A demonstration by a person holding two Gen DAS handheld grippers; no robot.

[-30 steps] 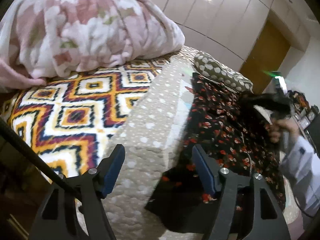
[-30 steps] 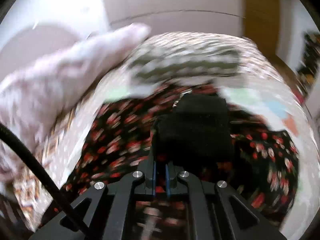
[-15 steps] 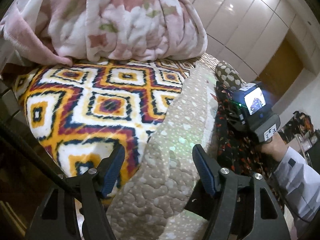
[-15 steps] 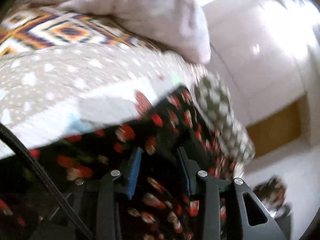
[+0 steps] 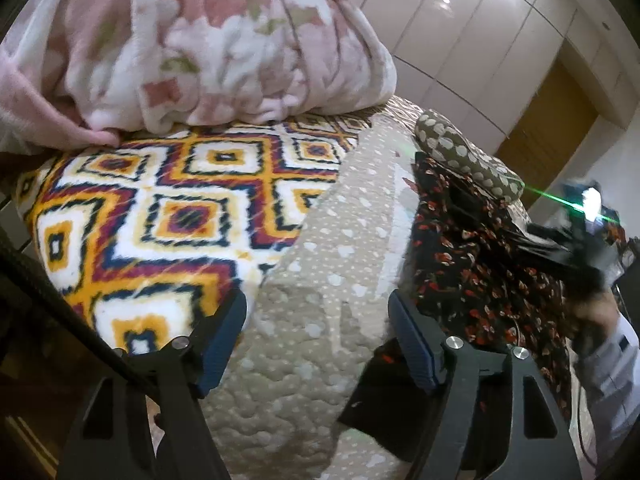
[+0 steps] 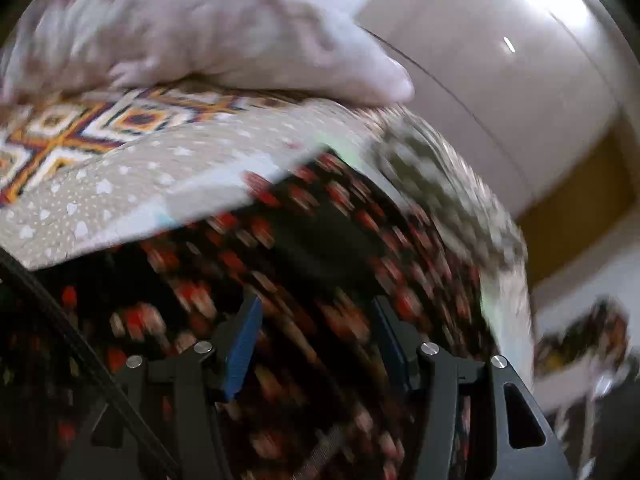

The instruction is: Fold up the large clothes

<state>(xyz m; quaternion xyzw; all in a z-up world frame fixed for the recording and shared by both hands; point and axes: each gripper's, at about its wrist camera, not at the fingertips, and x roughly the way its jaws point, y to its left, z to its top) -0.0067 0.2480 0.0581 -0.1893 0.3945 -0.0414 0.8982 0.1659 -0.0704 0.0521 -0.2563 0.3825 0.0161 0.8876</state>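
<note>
A black garment with red flowers [image 5: 476, 264] lies on a beige dotted bedcover [image 5: 320, 320]. My left gripper [image 5: 318, 340] is open and empty above the bedcover, left of the garment's near corner. In the left wrist view the right gripper [image 5: 568, 248] shows at the far right, over the garment, blurred. In the right wrist view my right gripper [image 6: 316, 340] is open, close above the garment [image 6: 320, 264], nothing between its blue pads [image 6: 242, 348]. That view is blurred by motion.
A pink floral blanket [image 5: 192, 40] is heaped at the back on a geometric orange, white and navy blanket [image 5: 168, 216]. A dotted brown pillow [image 5: 464, 156] lies beyond the garment. White wardrobe doors [image 5: 472, 32] and a wooden door [image 5: 552, 140] stand behind.
My right gripper opened from shut on black cloth to wide open and let the cloth go, swinging over the garment. My left gripper stayed open with little movement.
</note>
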